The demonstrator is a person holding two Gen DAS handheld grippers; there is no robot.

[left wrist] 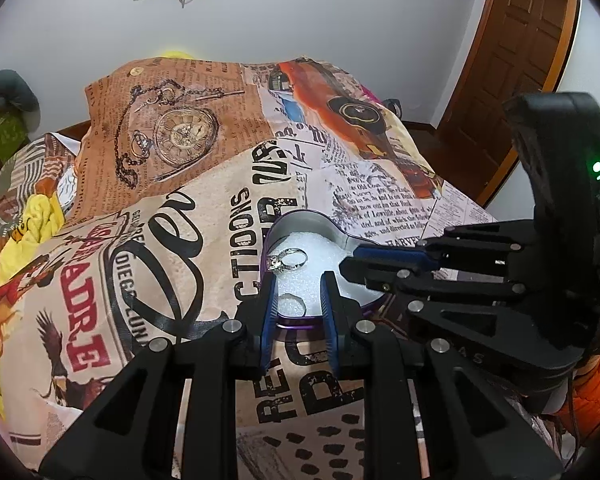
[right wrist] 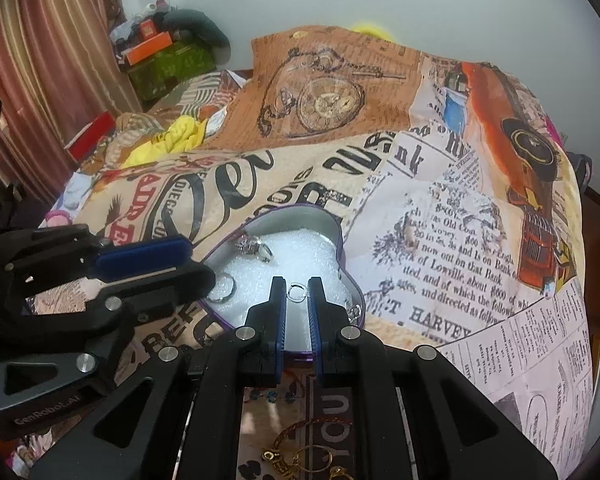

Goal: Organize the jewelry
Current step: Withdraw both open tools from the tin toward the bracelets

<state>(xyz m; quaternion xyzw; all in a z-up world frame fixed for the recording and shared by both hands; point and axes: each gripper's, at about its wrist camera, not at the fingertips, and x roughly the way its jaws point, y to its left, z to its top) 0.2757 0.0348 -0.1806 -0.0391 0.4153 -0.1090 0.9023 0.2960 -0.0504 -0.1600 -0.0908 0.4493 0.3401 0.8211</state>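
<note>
The right gripper (right wrist: 297,294) hovers over a heart-shaped tin (right wrist: 336,236), fingers slightly apart around a small ring (right wrist: 296,292) on white foam (right wrist: 300,256).

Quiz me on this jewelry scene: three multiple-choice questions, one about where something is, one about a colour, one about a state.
1. Where does the stone ring lie?
A. on the foam in the heart tin
B. on the bedspread
C. between gripper fingers

2. What colour are the pads on the gripper fingers?
A. red
B. blue
C. green

3. The right gripper is:
A. open around a small ring
B. clamped on the tin rim
C. far from the tin

Answers: 1 A, white foam lies under it; 2 B, the pads show blue; 3 A, gaps show beside the ring.
</note>
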